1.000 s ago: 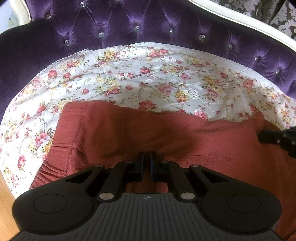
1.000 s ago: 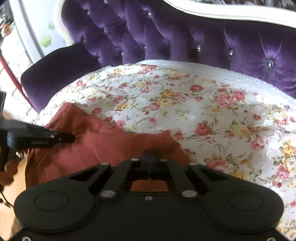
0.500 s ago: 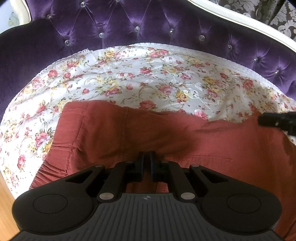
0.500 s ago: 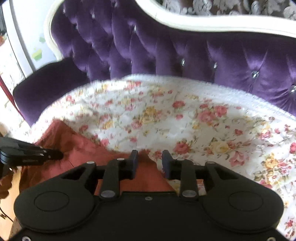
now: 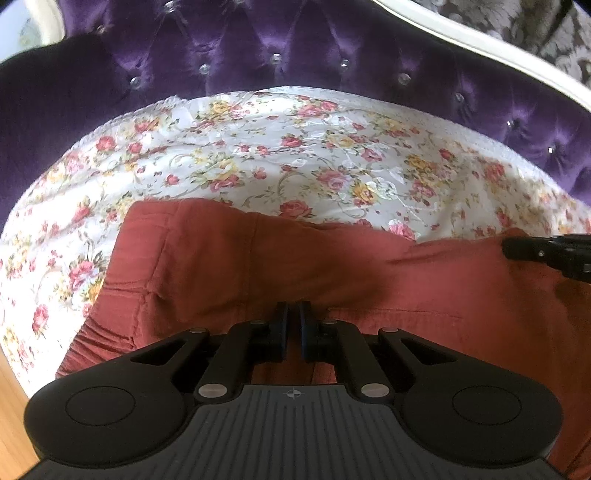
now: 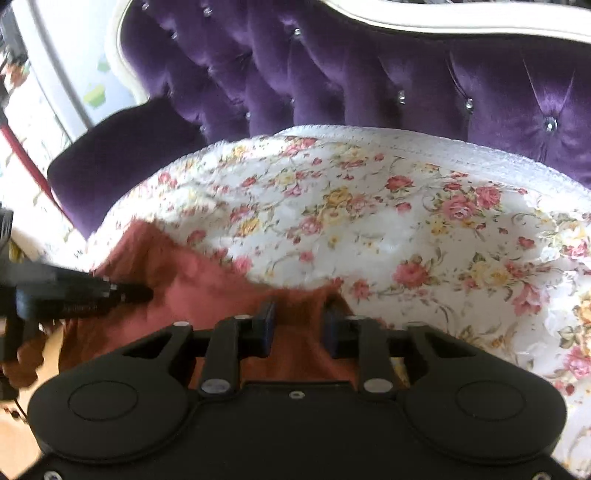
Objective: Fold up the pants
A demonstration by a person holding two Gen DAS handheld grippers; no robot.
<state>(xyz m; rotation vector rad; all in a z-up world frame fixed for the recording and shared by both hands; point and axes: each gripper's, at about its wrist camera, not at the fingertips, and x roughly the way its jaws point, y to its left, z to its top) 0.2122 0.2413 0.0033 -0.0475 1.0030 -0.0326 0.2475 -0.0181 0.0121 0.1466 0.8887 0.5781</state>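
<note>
Rust pants in L gripper; R gripper apart.

Pants cut off at right edge, lower part hidden behind left gripper, perhaps pinched.

- We count one pair of rust-red pants, a single garment spread across the seat.
- We see two black grippers: the left gripper and the right gripper, each with two fingers.
- We find one floral cover, white with pink and yellow roses.
- We note one purple tufted sofa with a single white frame rim.
- We make out at least nine crystal buttons on its back in the left view.
</note>
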